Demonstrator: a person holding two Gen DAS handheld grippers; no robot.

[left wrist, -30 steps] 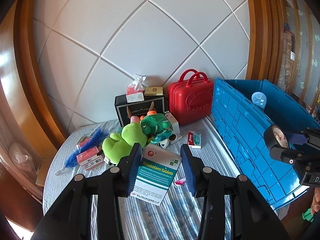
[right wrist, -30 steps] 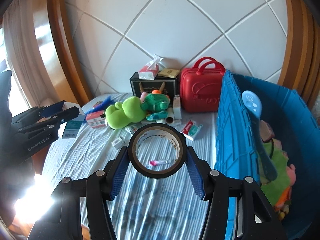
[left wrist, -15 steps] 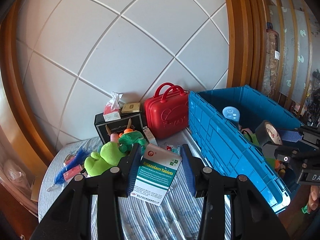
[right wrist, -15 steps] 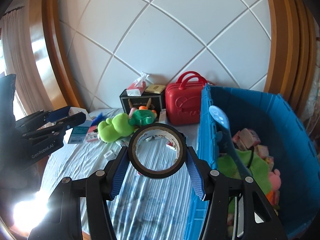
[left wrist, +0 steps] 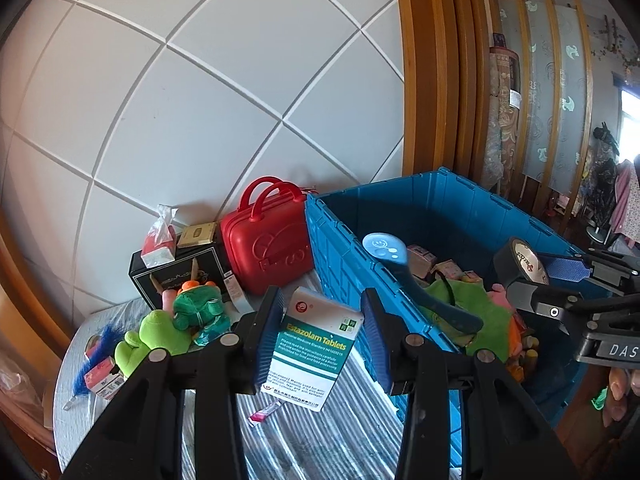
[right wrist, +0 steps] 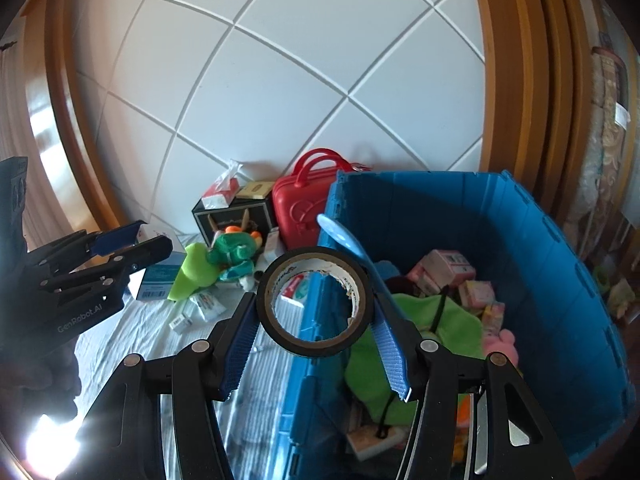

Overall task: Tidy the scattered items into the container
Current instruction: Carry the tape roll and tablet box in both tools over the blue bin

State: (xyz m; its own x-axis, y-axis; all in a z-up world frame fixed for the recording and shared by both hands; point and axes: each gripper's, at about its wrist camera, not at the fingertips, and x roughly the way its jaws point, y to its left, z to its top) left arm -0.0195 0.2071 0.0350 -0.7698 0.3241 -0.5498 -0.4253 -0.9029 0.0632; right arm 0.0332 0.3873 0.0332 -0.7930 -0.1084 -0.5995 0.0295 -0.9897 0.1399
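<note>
Grippers both loaded. Left gripper (left wrist: 322, 332) pinches a tablet box (left wrist: 316, 344), white and green, "Estazolam Tablets" on its face, tilted between the blue pads; in the left wrist view it sits over the striped sheet (left wrist: 320, 440) just beside the near wall of the blue crate (left wrist: 460, 208). Right gripper (right wrist: 316, 320) clamps a roll of black tape (right wrist: 316, 302) by its outer rim, hole facing the camera; in the right wrist view the roll straddles the crate's near wall, part over the sheet, part over the inside. Crate holds a green cloth (right wrist: 424, 320), small pink boxes (right wrist: 444, 264), a pink plush (right wrist: 504, 344) and a blue long-handled spoon (left wrist: 400, 264) leaning on its rim. On the sheet: green plush (left wrist: 154, 336), turtle plush (left wrist: 198, 308), blue feather (left wrist: 94, 356), small cartons (right wrist: 200, 308), pink sachet (left wrist: 264, 416). Red mini suitcase (left wrist: 266, 244) and black gift box (left wrist: 176, 272) stand at the padded wall, well apart from both tongs. Fingertips of a hand (left wrist: 618, 392) show at the left view's right edge
</note>
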